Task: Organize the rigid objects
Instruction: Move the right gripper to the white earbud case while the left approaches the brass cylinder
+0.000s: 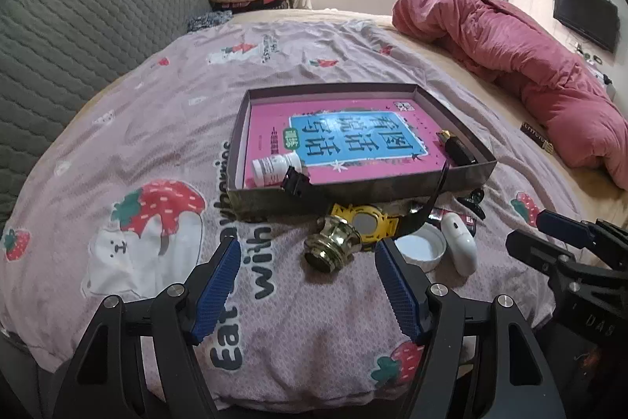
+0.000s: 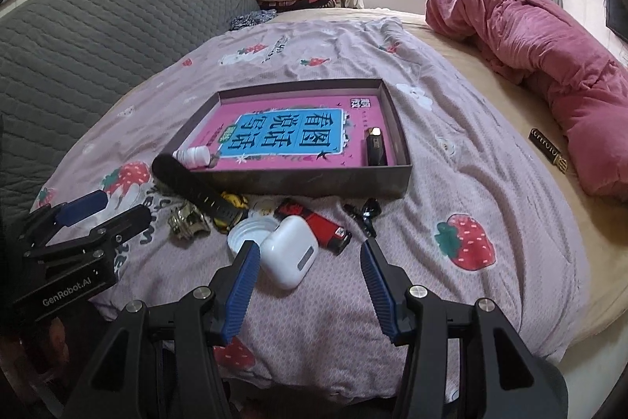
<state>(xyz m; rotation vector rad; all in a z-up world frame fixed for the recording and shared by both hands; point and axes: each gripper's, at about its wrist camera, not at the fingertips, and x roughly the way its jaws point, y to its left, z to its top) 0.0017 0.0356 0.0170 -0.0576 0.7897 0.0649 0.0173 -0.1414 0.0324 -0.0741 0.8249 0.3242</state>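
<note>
Both the left gripper (image 1: 308, 285) and right gripper (image 2: 310, 281) hung spread and empty. Small clutter waited just before the box (image 1: 353, 189), likely for loading: brass knob (image 1: 331, 246) ahead of the left, earbud case (image 2: 289, 258) by the right.

Occlusions: yellow piece (image 1: 367, 220) mostly hidden behind brass knob (image 1: 331, 242) in left wrist view. Red lighter (image 2: 314, 222) partly covered by white earbud case (image 2: 288, 252); its label is too small to read. Black strap (image 2: 196, 189) covers the box's (image 2: 314, 183) near-left corner and part of the white bottle (image 2: 196, 156). Bottle label is unreadable. Right tool (image 1: 565, 234) is cut off by the frame edge in left wrist view.
</note>
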